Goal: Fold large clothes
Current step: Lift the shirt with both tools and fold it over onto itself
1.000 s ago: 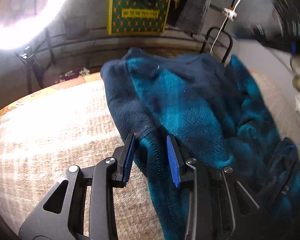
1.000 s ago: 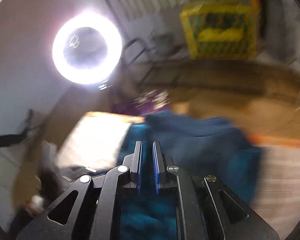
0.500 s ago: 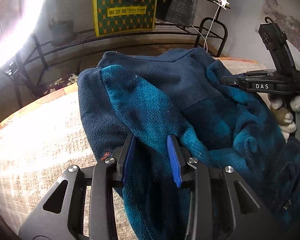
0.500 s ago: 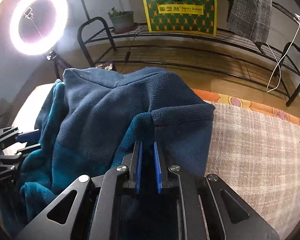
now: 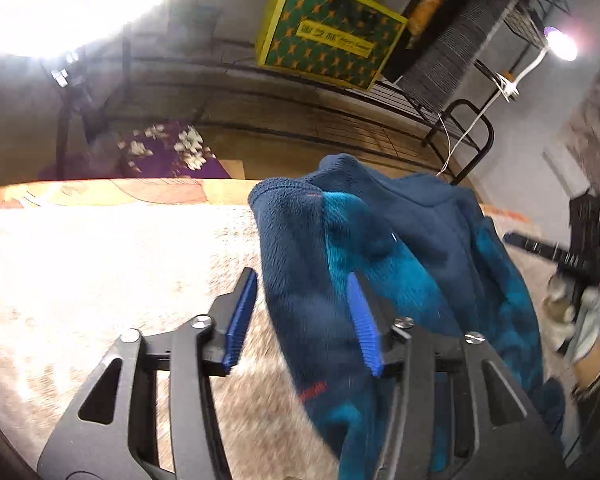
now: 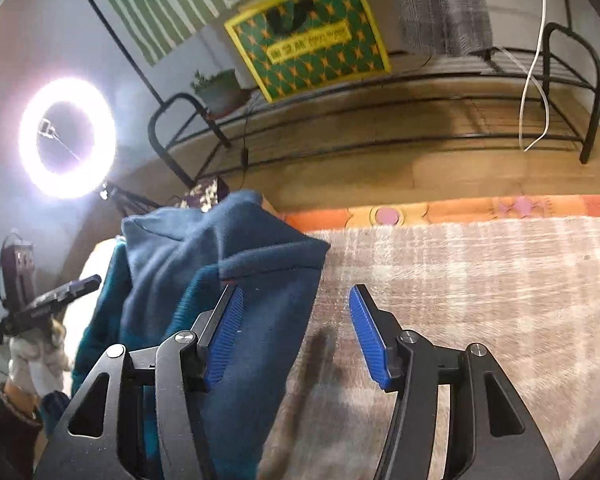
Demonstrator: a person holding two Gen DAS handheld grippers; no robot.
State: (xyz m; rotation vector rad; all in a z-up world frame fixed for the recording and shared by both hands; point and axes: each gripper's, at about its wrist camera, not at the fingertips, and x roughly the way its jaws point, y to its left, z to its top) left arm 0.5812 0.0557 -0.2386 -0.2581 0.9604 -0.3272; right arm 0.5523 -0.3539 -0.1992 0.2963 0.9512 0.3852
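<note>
Two grippers point down at one blue fleece garment [image 5: 400, 264] heaped on a pale checked cover [image 5: 100, 280], with an orange patterned edge [image 6: 460, 210] along its far side.

In the left wrist view, the left gripper [image 5: 304, 320] has its fingers spreading apart. A fold of the fleece hangs between them, nearer the right-hand finger [image 5: 364, 324] and brushing it, while a clear gap shows beside the left-hand finger [image 5: 240, 320]; neither pad presses the cloth. The rest of the garment is piled ahead of and to the right of these fingers, dark navy outside and brighter teal inside. Further right, a gloved hand [image 5: 572, 312] holds the other black tool.

In the right wrist view, the right gripper [image 6: 296, 328] is likewise opening. The fleece drapes over and past its left-hand finger [image 6: 224, 332], reaching partway into the gap, and the right-hand finger [image 6: 368, 336] stands bare above the cover, well clear of the cloth. Nothing is pinched. The bulk of the garment lies ahead and to the left of these fingers.

Beyond the fingertips stand a ring light [image 6: 66, 138], a black wire rack [image 6: 380, 120] and a yellow-and-green bag [image 6: 308, 36].
</note>
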